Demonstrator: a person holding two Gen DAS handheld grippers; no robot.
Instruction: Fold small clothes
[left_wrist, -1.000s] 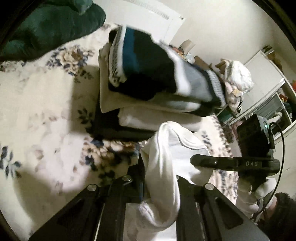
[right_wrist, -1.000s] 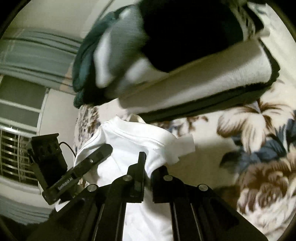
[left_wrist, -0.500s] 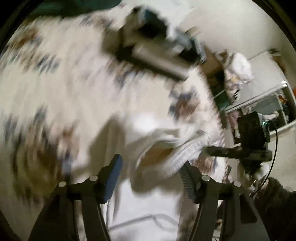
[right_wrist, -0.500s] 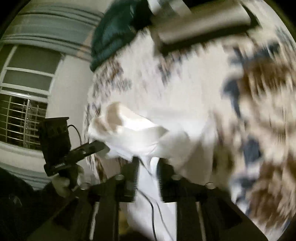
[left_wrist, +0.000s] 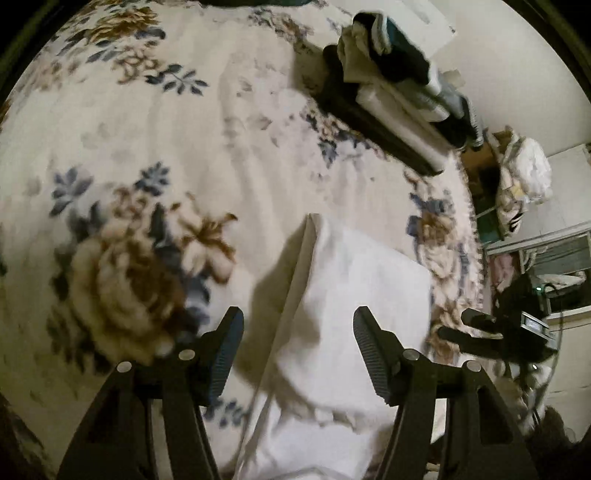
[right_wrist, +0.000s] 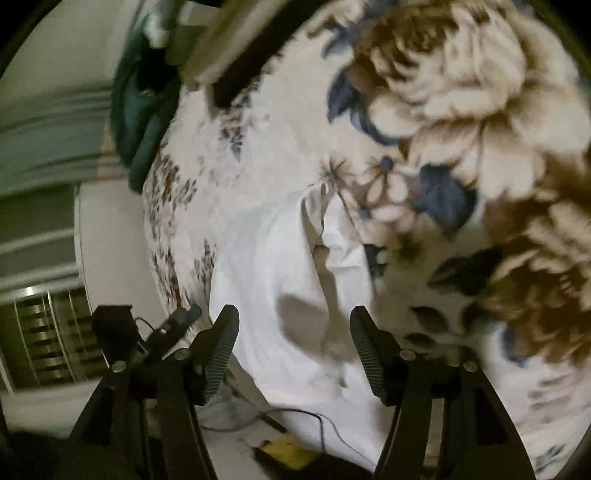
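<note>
One blanket (left_wrist: 155, 122): floral, spread wide under everything.
Folded stack (left_wrist: 402, 96): on the blanket, well beyond the white garment.
White garment (left_wrist: 354, 295): flat on the blanket, partly folded.
Left gripper (left_wrist: 297, 354): jaws parted above the garment, nothing pinched.
Right gripper (right_wrist: 293, 349): jaws just opened, garment below, pads clear.

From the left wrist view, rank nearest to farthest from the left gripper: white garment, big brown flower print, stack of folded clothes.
1. white garment, directly under the open left gripper
2. big brown flower print, just left
3. stack of folded clothes, far, upper right
</note>
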